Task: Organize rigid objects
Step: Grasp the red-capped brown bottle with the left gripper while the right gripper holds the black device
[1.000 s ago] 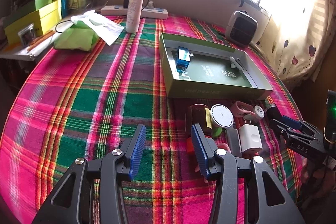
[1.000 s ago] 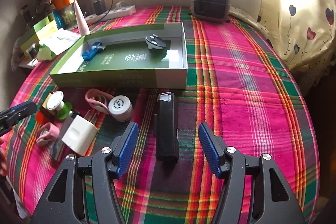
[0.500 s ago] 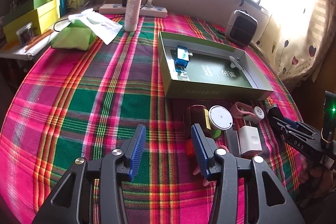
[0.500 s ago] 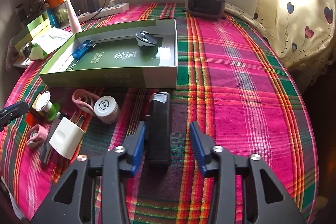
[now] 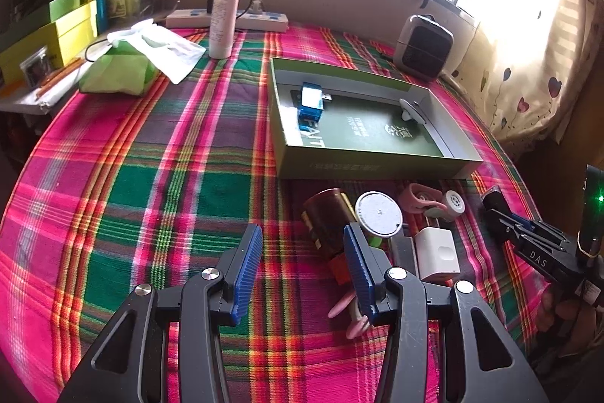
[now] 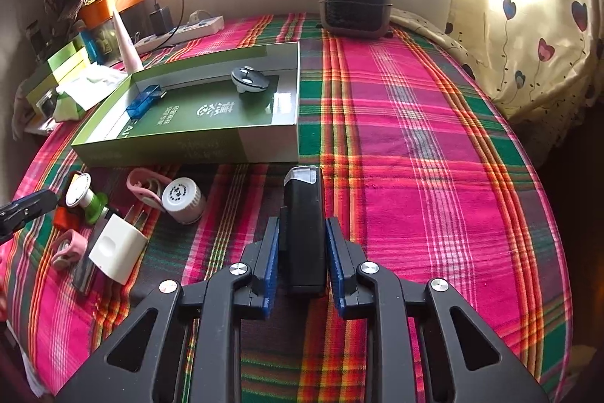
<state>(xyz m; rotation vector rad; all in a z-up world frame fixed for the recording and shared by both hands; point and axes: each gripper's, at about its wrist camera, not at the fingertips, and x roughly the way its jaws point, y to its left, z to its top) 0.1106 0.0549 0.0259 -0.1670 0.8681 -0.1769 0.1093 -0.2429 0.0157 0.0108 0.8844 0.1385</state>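
My right gripper (image 6: 302,225) is shut on a black rectangular device (image 6: 304,199) that lies on the plaid cloth just in front of the green box (image 6: 181,146). Inside the box are a blue USB gadget (image 6: 143,101) and a grey rounded piece (image 6: 249,80). Left of the device are a white round cap (image 6: 183,195), a pink strap (image 6: 145,182) and a white charger (image 6: 117,252). My left gripper (image 5: 302,233) hangs open over the cloth with nothing between its fingers. A brown bottle (image 5: 326,218) and a white round lid (image 5: 378,214) lie just right of it.
A small heater (image 6: 355,1) stands at the table's far edge. A power strip (image 5: 226,20), an upright tube (image 5: 224,8), a green tissue pack (image 5: 117,71) and yellow boxes (image 5: 56,37) crowd the far left. A heart-print curtain (image 6: 528,37) hangs at the right.
My right gripper's jaws have come together from wide apart onto the black device. The left gripper has kept its place and its opening.
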